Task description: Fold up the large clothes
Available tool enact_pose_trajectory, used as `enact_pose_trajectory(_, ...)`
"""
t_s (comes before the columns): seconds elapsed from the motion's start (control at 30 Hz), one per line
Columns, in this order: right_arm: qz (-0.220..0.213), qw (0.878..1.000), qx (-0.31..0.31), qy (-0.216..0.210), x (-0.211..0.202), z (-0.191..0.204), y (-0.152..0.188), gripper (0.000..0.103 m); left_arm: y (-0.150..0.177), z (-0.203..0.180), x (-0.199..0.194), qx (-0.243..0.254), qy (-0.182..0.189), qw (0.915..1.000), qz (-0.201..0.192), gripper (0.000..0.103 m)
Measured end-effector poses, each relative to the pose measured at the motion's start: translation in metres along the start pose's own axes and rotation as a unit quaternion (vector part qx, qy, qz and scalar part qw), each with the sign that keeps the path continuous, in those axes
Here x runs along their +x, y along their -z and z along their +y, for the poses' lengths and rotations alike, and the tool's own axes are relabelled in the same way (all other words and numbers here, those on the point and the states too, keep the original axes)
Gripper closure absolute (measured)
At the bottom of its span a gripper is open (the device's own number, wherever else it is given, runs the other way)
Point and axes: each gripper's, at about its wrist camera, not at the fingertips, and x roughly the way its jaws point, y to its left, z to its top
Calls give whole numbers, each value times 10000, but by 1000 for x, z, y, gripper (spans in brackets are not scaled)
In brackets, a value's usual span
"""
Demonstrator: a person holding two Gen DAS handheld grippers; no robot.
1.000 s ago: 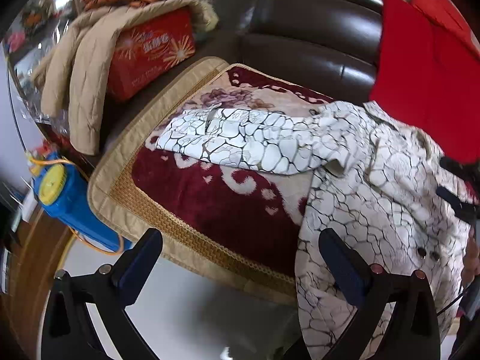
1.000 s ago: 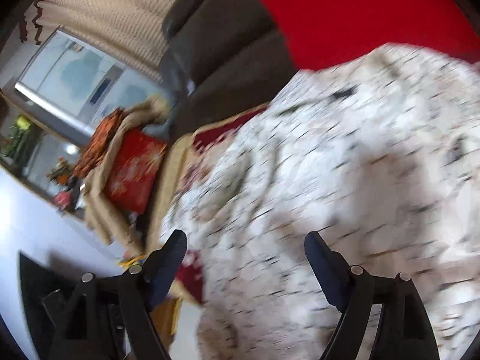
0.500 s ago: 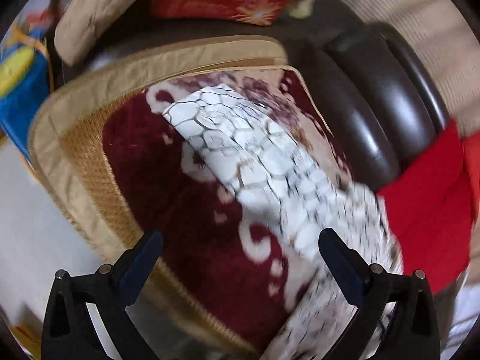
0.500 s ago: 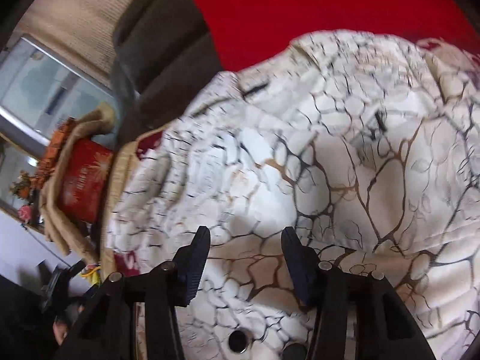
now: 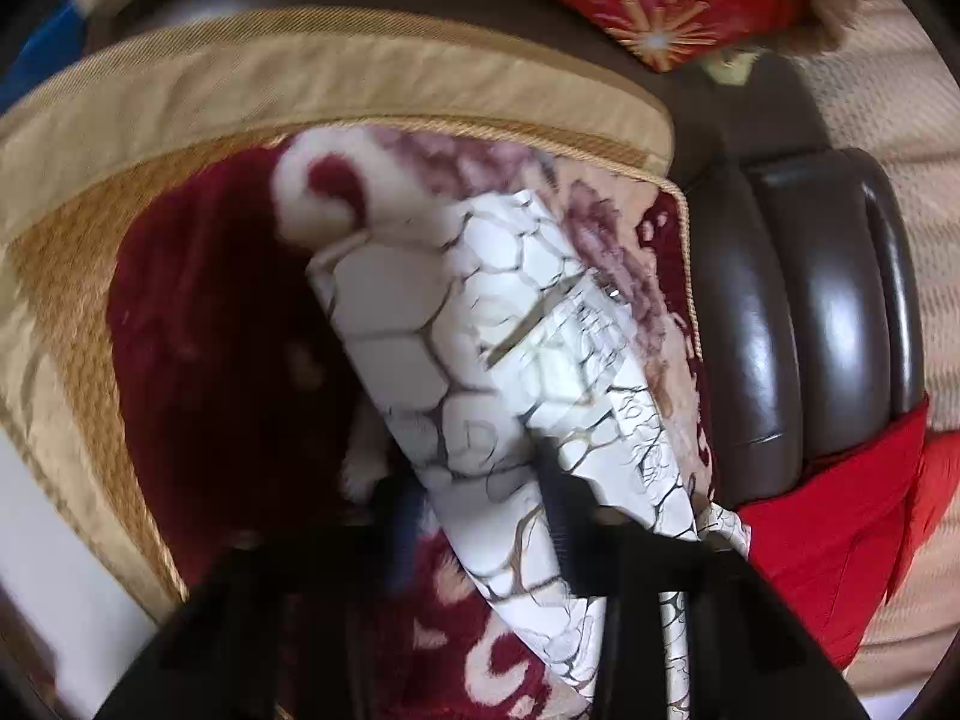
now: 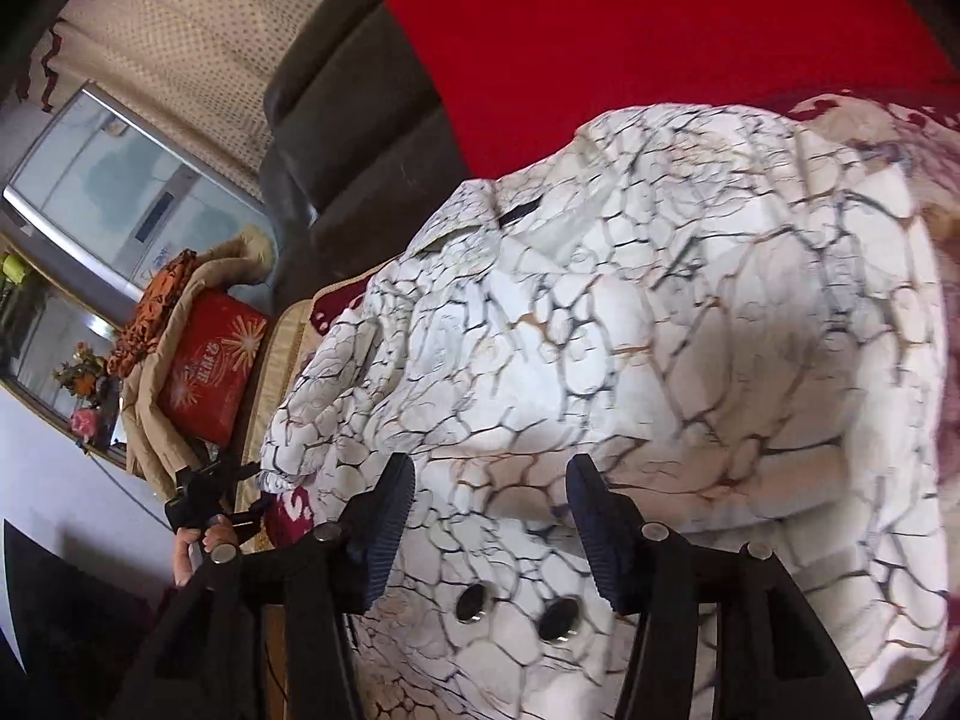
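Early on, nothing folded: we've just closed the left gripper (image 5: 480,516) onto the jacket (image 6: 630,360) sleeve (image 5: 480,330) on the sofa (image 5: 798,312), right gripper (image 6: 489,516) half-open, holding nothing.

The left tongs (image 5: 480,516) point steeply downward; their jaws have just been closing and now pinch a fold of the white patterned garment (image 5: 480,330) between them. The right tongs (image 6: 489,516) also angle downward, jaws standing partly apart above the cloth, pads not pressing it. A bare hand (image 6: 201,540) grips the left tool's handle.
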Motion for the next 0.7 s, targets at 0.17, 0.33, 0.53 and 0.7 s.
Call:
enact_pose_trajectory(0.17,-174,9997,143,16,-17,-16,-1,46,-5,-29,-21,493,21,9986,-208,99)
enact_pose_trajectory(0.33,-427,9987,264,-6,-37,-31,-2,46,20,-106,-61,1682,97,9848,-423,101)
enact_pose_trajectory(0.53,-669,9963,516,-149,-58,-50,-4,46,106,-233,-108,3484,502,9343,-559,101)
enact_pose_trajectory(0.7,-890,9937,646,-231,-83,-64,-4,45,201,-321,-132,4883,803,8677,-479,101)
